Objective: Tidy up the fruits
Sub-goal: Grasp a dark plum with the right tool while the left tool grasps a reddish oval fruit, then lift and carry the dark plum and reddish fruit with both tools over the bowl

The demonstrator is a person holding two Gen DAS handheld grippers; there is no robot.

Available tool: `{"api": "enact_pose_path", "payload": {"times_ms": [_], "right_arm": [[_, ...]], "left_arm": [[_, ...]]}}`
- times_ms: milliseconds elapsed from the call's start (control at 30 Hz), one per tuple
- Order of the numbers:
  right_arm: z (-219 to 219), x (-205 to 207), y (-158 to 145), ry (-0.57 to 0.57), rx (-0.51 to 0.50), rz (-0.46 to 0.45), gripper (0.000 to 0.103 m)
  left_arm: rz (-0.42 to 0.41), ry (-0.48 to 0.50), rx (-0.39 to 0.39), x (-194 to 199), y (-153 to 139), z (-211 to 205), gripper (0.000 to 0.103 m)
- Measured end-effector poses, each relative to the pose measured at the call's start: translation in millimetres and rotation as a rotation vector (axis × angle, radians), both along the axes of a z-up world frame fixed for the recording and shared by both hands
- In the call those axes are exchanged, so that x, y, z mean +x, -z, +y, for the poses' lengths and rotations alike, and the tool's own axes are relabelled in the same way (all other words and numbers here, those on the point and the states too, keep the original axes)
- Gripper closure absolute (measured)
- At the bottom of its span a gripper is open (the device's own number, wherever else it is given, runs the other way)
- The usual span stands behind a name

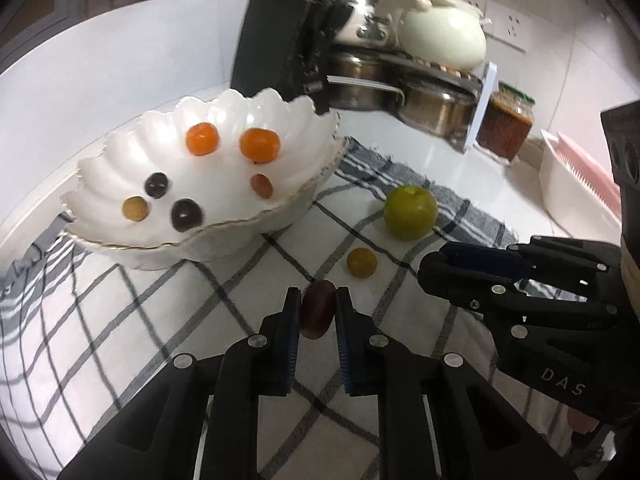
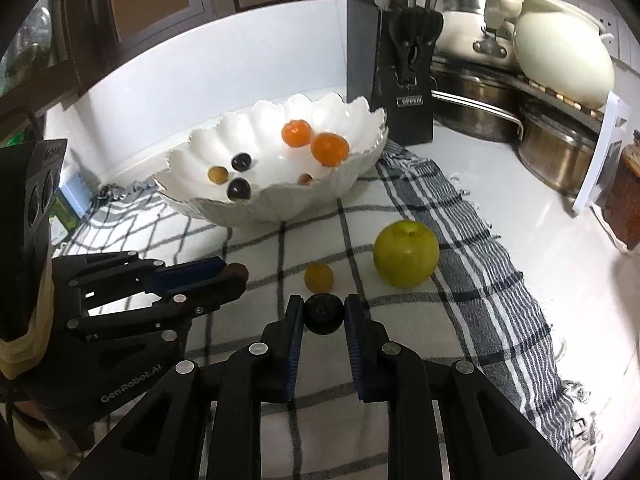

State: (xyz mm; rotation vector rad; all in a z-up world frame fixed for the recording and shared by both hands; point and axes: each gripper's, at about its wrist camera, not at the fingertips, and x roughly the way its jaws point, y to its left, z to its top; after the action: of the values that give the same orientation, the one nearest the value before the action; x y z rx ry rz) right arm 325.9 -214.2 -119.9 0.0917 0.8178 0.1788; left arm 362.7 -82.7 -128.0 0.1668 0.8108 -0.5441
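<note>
A: White glossy worktop [image 2: 500,184] runs back to steel pots and a knife block; a checked woven cloth [image 2: 460,248] lies over it, soft and a little rumpled.

B: Go left to right, then.

A: Upper left of the left wrist view, a scalloped white bowl [image 1: 120,160], glazed and slick, holds two orange citrus, two dark grapes, a tan one and a reddish one. Low in the middle, the left tongs [image 1: 318,314] pinch an oblong reddish grape [image 1: 318,314]. Right of that, on the cloth, sit a small yellow fruit [image 1: 361,263] and a round green apple [image 1: 410,212].

B: And the other pair?

A: In the right wrist view, the right tongs [image 2: 323,314] close on a round dark grape [image 2: 323,314], centre low.

B: Risks?

A: Smooth, taut skins, I'd judge: too tight a squeeze could split them, too loose and they'd slip and roll across the cloth. Both tongs are near each other, so heading for the bowl together they could knock. A drop from height could bounce a grape off that glaze.
</note>
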Motion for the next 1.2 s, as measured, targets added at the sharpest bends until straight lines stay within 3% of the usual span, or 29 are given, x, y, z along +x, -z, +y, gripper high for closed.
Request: {"api": "enact_pose_path", "payload": {"times_ms": [767,1200], "right_arm": [[23.1,-7.0,-72.0,-0.066,-0.001,-0.217,0.081],[33.3,29.3,-90.2,-0.082,-0.008,-0.274,0.081]], "left_arm": [[-0.190,-0.138,-0.082,-22.3,-79.3,43.0,0.085],[-0.286,-0.196,-0.080,4.9,-106.9,54.1,0.085]]}}
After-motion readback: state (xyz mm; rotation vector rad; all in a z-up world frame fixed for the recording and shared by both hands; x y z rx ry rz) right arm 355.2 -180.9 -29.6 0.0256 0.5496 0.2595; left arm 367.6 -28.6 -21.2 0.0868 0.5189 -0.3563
